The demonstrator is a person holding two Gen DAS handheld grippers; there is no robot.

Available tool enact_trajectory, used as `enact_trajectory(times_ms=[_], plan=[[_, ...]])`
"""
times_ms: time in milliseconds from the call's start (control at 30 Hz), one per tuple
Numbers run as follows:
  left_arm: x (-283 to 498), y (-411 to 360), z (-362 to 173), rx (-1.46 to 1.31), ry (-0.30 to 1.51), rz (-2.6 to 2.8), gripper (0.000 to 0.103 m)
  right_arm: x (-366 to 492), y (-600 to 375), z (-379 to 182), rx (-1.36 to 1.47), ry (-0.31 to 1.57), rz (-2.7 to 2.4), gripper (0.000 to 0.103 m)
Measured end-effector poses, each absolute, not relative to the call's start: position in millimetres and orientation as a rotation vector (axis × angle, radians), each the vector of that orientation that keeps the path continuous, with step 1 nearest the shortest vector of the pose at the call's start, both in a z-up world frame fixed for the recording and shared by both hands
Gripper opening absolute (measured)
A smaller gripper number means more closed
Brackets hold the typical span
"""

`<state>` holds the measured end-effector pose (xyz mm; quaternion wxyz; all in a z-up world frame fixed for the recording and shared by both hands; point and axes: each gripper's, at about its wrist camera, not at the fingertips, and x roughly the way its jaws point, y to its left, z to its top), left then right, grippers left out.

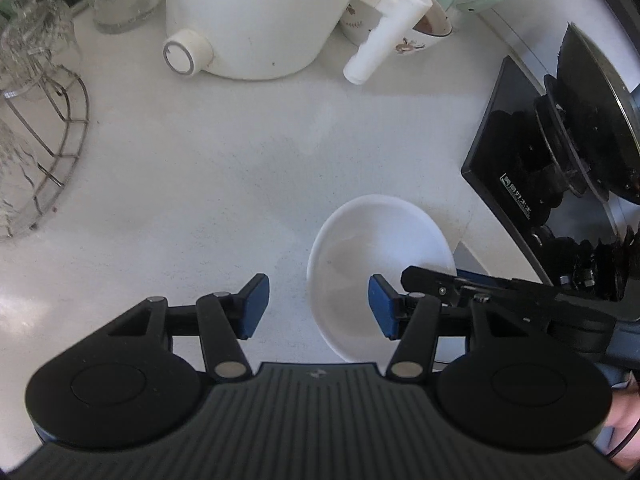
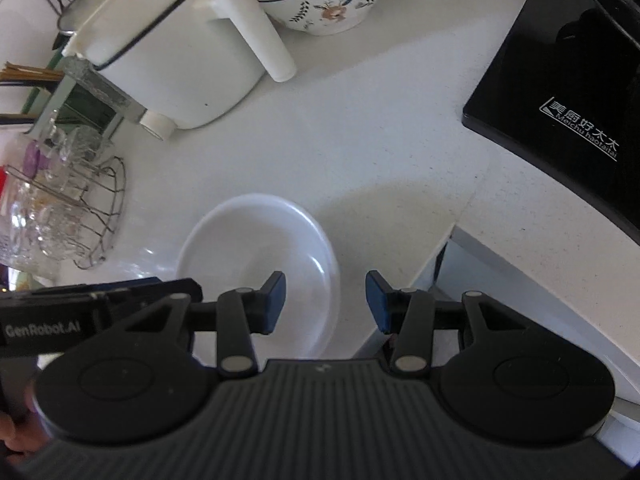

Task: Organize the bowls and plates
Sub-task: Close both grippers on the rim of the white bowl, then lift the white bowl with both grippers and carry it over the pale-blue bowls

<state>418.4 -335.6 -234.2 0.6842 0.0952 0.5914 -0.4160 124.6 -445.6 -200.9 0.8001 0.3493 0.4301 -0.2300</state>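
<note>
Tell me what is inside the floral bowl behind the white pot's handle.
The floral bowl holds something brown, seen over its rim. The top edge of the right wrist view cuts off its far side, and in the left wrist view the white pot's handle covers much of it.

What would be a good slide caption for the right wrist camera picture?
Right gripper, jaws open, poised over the rim of an empty white bowl on a white counter.
</note>
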Motion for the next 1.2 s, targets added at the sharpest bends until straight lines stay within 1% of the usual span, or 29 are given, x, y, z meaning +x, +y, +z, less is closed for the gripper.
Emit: enact_trajectory(times_ms=[100, 133, 167, 200, 267, 333, 367, 400, 433, 533, 867, 1200], plan=[[419, -336, -240, 0.195, 1.343, -0.939, 0.060, 124, -449, -205, 0.795, 0.922, -0.476, 0.046], [419, -335, -242, 0.191, 1.346, -0.939, 0.059, 123, -450, -207, 0.810, 0.927, -0.476, 0.040], [419, -335, -244, 0.188, 1.351, -0.937, 0.057, 123, -451, -209, 0.814, 0.935, -0.484, 0.037], [419, -335, -245, 0.183, 1.357, -0.936, 0.054, 123, -451, -210, 0.807, 0.942, -0.493, 0.032], [421, -335, -249, 0.172, 1.370, -0.936, 0.049, 123, -450, -212, 0.793, 0.950, -0.503, 0.028], [422, -334, -253, 0.175, 1.375, -0.931, 0.041, 124, -448, -212, 0.777, 0.953, -0.503, 0.020], [422, -335, -254, 0.180, 1.375, -0.926, 0.039, 125, -446, -211, 0.765, 0.955, -0.501, 0.019], [423, -334, -254, 0.181, 1.375, -0.922, 0.035, 127, -444, -211, 0.756, 0.956, -0.498, 0.017], [422, -333, -255, 0.181, 1.376, -0.923, 0.026, 127, -442, -210, 0.750, 0.958, -0.496, 0.014], [421, -331, -254, 0.181, 1.364, -0.941, 0.016, 128, -437, -207, 0.734, 0.954, -0.475, 0.012], [419, -322, -239, 0.168, 1.345, -0.944, 0.015, 125, -424, -195, 0.711, 0.939, -0.472, 0.013], [410, -304, -198, 0.126, 1.292, -0.929, 0.016, 121, -413, -166, 0.736, 0.897, -0.461, 0.013]])
